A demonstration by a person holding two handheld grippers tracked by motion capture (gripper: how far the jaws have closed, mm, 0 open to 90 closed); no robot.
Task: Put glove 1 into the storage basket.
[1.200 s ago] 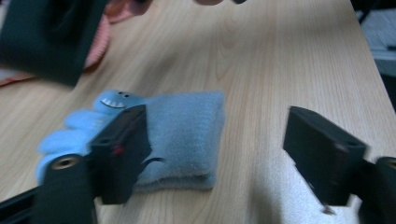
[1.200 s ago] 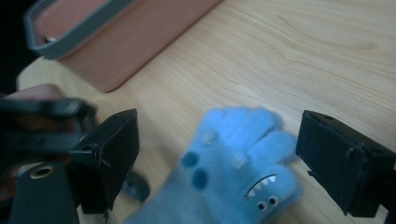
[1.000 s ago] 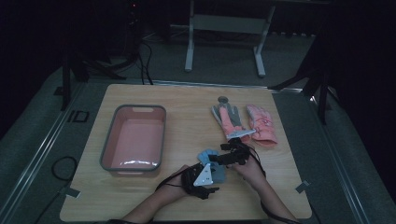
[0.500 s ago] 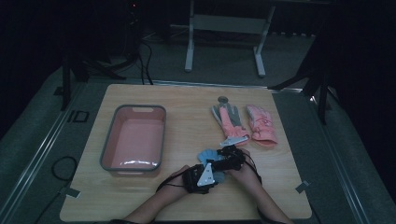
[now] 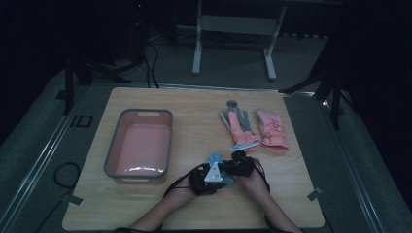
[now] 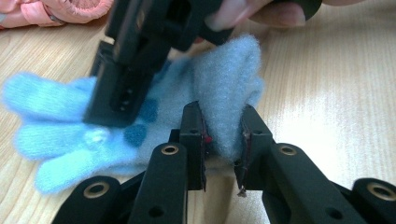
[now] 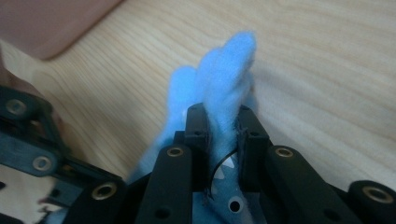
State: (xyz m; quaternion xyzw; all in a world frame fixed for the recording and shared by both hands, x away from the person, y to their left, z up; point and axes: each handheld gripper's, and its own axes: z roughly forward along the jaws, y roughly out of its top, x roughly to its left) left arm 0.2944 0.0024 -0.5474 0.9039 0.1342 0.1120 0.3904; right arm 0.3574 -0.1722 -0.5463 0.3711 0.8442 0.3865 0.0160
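Pinching blue glove [image 6: 224, 88] w/ left gripper [image 6: 223, 135], right gripper [image 7: 223, 135] clamping fingers, jaws just closing, right of pink tub [image 5: 116, 141].

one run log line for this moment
left gripper: jaws just closed, shut on blue glove | right gripper: jaws just closed, shut on blue glove | pink bin: empty | pink gloves: on table

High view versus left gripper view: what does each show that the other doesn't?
High view alone: the pink tub and a grey-and-salmon glove farther up the table. Left gripper view alone: the left gripper pinching a bunched fold of the blue glove, whose darker dots show. Both: the blue glove, the right gripper on it, and a pink glove.
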